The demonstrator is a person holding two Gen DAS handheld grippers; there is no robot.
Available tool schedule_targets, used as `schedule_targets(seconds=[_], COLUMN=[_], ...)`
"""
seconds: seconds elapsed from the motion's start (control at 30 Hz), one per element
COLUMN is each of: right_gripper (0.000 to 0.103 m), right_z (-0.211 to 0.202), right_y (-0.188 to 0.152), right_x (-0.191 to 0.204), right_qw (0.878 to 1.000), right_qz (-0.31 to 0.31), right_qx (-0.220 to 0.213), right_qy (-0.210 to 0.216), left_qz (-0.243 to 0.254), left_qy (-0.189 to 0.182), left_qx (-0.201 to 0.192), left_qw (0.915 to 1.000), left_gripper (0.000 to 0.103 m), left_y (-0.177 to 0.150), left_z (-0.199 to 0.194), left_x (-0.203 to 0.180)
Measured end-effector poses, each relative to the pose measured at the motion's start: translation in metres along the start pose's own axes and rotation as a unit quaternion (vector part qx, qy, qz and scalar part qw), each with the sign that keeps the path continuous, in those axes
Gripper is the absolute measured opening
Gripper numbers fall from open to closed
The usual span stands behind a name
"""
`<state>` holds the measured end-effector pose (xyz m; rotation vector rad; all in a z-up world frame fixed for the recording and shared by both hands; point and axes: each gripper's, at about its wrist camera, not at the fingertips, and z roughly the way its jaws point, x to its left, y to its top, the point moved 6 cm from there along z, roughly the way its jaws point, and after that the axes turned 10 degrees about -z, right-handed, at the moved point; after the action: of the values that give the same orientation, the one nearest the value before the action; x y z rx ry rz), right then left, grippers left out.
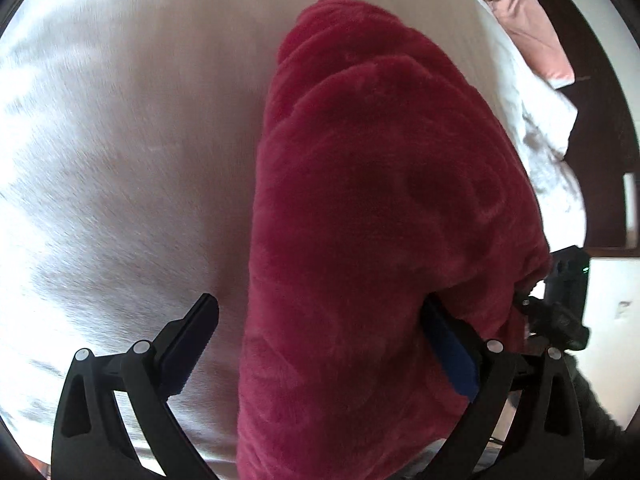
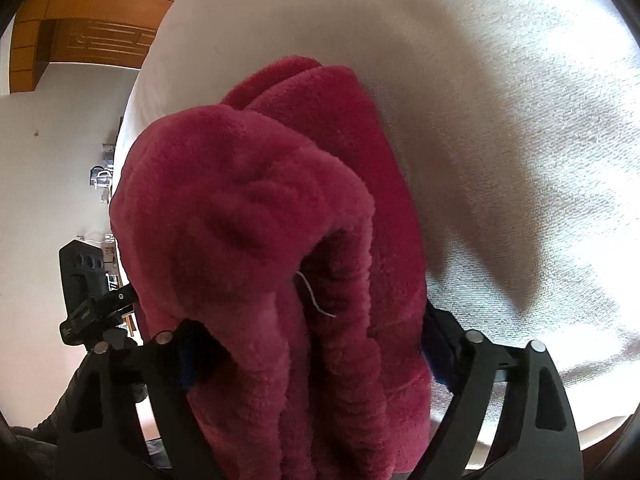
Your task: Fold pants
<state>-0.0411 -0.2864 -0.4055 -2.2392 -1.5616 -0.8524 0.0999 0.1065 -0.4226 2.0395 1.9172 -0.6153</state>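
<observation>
Red fleece pants (image 1: 372, 216) lie bunched lengthwise on the white bed (image 1: 120, 140), already doubled over by the look of the stacked layers. Left tongs (image 1: 320, 344) are spread wide, straddling the near end without pinching. Right tongs (image 2: 308, 356) also straddle the thick folds; whether they squeeze, I can't tell.

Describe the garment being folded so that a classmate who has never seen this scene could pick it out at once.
Start from the broad white bed cover filling both wrist views. The pants are the bunched mass of deep red fleece hanging above it, between the jaws of both grippers. Their plush crimson pile sets them apart from the white bedding and the pale pink cloth at the bed's far edge.
</observation>
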Motion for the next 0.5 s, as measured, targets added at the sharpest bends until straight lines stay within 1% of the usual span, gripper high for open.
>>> schedule_targets(seconds=[0.03,0.1,0.13,0.17,0.2,0.27,0.3,0.37,0.5], right_gripper=[0.08,0.071,0.069,0.064,0.06,0.055,0.052,0.049,0.046], right_z=[-0.001,-0.003,-0.004,-0.006,-0.008,-0.013,-0.016,-0.021,-0.037], right_y=[0.0,-0.001,-0.001,-0.001,-0.001,-0.002,-0.002,-0.002,-0.004], right_x=[0.001,0.002,0.004,0.005,0.007,0.011,0.014,0.019,0.029], right_qw=[1.0,1.0,1.0,1.0,1.0,1.0,1.0,1.0,1.0], right_qz=[0.0,0.002,0.001,0.001,0.001,0.0,-0.001,-0.001,-0.005], right_qx=[0.001,0.001,0.001,0.001,0.0,-0.003,-0.006,-0.011,-0.024], right_qy=[0.001,0.004,0.004,0.003,0.002,-0.001,-0.004,-0.008,-0.015], left_qz=[-0.004,-0.007,-0.009,-0.01,-0.008,0.0,0.003,0.014,0.033], left_qy=[-0.012,-0.035,-0.046,-0.053,-0.054,-0.058,-0.06,-0.064,-0.075], left_qx=[0.005,0.013,0.017,0.022,0.023,0.027,0.029,0.029,0.024], left_qw=[0.9999,0.9993,0.9988,0.9983,0.9982,0.9979,0.9978,0.9974,0.9963], left_gripper=[0.097,0.089,0.082,0.081,0.078,0.07,0.069,0.061,0.057], left_y=[0.0,0.001,0.001,0.001,0.002,0.003,0.004,0.006,0.009], left_z=[0.001,0.001,0.0,0.0,-0.002,-0.006,-0.006,-0.012,-0.024], left_x=[0.0,-0.005,-0.006,-0.007,-0.009,-0.011,-0.013,-0.019,-0.035])
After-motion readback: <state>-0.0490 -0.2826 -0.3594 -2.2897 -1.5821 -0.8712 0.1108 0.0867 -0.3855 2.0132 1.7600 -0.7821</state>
